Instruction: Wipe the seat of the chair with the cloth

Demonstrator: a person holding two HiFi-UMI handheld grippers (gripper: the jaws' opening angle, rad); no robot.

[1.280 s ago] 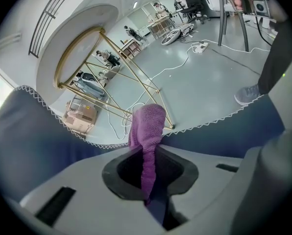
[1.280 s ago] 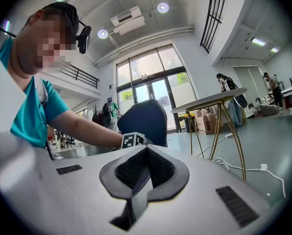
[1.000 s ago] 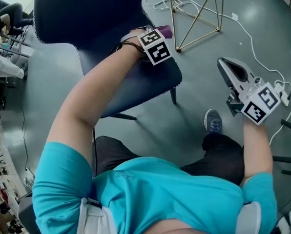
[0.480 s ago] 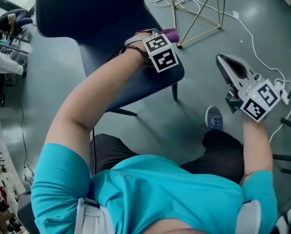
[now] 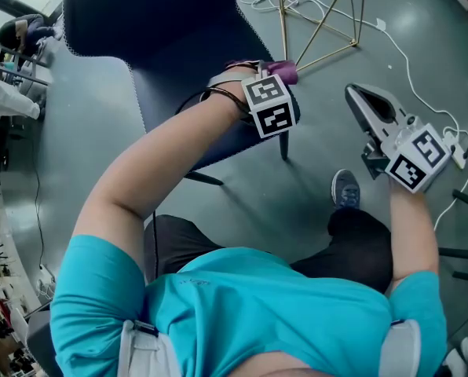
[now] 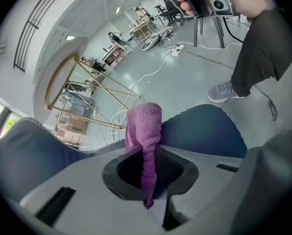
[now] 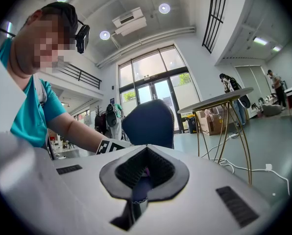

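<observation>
While the chair (image 5: pixel 155 14) fills the head view's upper left, the left arm hides most of its seat (image 5: pixel 167 93). Left gripper (image 6: pixel 148 180) is at the seat's edge, jaws pinched on the cloth (image 6: pixel 145 126), likely mid-wipe (cloth-to-seat contact not visible). Right gripper (image 7: pixel 143 177) is closed on nothing, held aside over the floor, probably to keep clear.

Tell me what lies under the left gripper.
The blue chair seat lies below the left gripper, which is shut on the purple cloth. Whether cloth and seat touch is hidden.
</observation>
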